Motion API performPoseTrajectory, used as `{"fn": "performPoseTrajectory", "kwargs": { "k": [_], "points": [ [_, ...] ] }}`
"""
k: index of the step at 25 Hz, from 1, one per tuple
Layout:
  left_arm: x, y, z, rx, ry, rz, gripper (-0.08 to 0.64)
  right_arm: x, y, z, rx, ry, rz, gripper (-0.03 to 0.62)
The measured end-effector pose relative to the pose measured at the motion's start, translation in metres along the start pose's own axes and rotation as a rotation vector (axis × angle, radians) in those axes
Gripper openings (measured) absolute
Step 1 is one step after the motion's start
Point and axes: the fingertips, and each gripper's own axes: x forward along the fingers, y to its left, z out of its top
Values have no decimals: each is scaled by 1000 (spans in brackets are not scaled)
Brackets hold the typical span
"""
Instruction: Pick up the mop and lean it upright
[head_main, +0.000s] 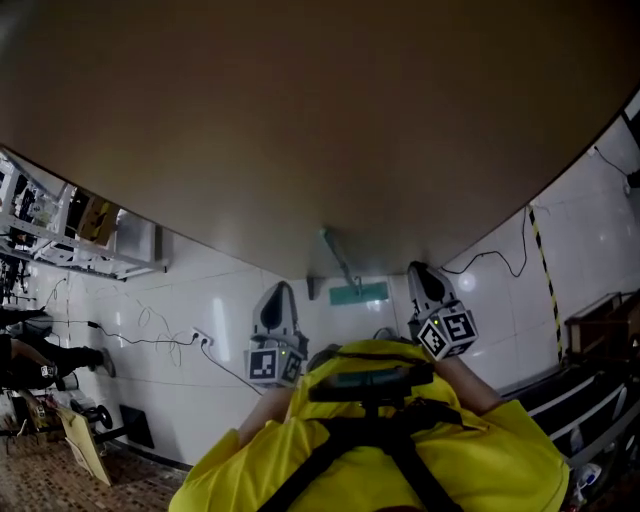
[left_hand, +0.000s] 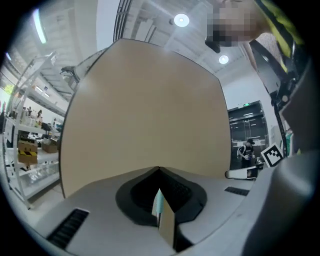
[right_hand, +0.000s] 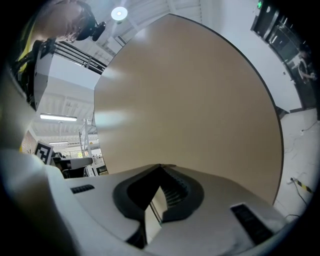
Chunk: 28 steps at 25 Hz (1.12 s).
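Observation:
The mop shows only in the head view: a teal flat head (head_main: 358, 293) on the white tiled surface, with a thin grey-green handle (head_main: 338, 255) running up and left toward the big beige panel (head_main: 300, 130). My left gripper (head_main: 280, 291) is to the left of the mop head and my right gripper (head_main: 422, 268) to its right, both apart from it. In the left gripper view the jaws (left_hand: 159, 170) meet at the tip with nothing between them. The right gripper (right_hand: 161, 166) is shut too, and empty. Both gripper views face the beige panel (left_hand: 150, 110); neither shows the mop.
Cables and a power strip (head_main: 200, 338) lie on the white tiles at left. Shelving (head_main: 60, 225) and a person (head_main: 40, 355) are at the far left. A black-and-yellow striped strip (head_main: 545, 260) and a dark rack (head_main: 600, 335) are at the right. My yellow sleeves (head_main: 380, 440) fill the bottom.

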Motion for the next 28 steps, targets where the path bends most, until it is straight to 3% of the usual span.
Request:
{"fn": "performPoseTrajectory", "kwargs": {
  "k": [3,9,14,28],
  "points": [
    [-26,9,10,-44,7,68,0,5,17,10,-53,-18,30,5],
    [-42,21,-5,-29,30,99,0,12,46,9,-137,-5,98,5],
    [-39,16,-19,-106,92,71,0,19,57,4,-134,16,116,5],
    [-29,18,-31,-85,125,38,0,17,66,4,-162,42,126,5]
  ]
}}
